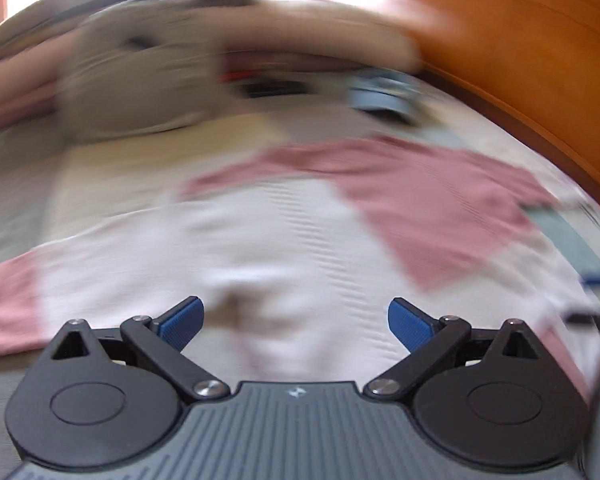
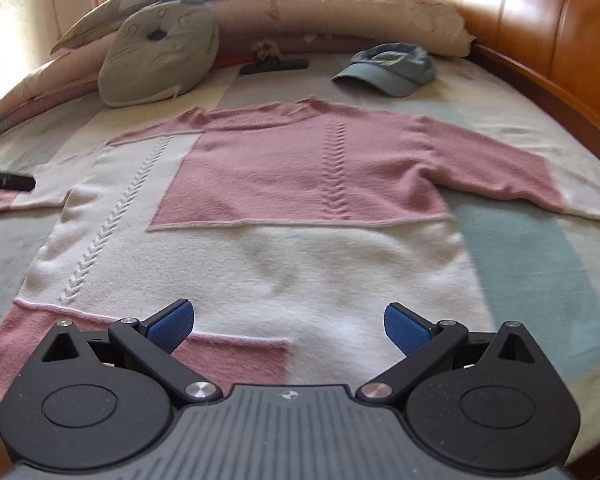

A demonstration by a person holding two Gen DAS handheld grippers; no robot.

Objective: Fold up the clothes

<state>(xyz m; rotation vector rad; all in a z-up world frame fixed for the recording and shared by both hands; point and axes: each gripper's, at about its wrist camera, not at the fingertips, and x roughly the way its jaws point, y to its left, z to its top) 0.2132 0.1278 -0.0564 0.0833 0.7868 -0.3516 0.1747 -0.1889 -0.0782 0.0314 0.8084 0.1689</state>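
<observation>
A pink and white knit sweater (image 2: pixel 284 184) lies flat on the bed, sleeves spread to both sides, neck toward the pillows. My right gripper (image 2: pixel 289 326) hovers over its white lower part, open, with nothing between the blue pads. The left wrist view is motion-blurred; the sweater (image 1: pixel 300 232) fills its middle there. My left gripper (image 1: pixel 296 320) is open above the white part, empty. A dark tip at the left edge of the right wrist view, probably the left gripper (image 2: pixel 8 181), sits by the left sleeve.
A blue cap (image 2: pixel 388 66) lies beyond the sweater's neck. A grey cat-face cushion (image 2: pixel 160 56) and long pillows (image 2: pixel 360 12) line the far side, with a dark hair clip (image 2: pixel 274 65) in front. An orange wooden headboard (image 2: pixel 548 40) rises at the right.
</observation>
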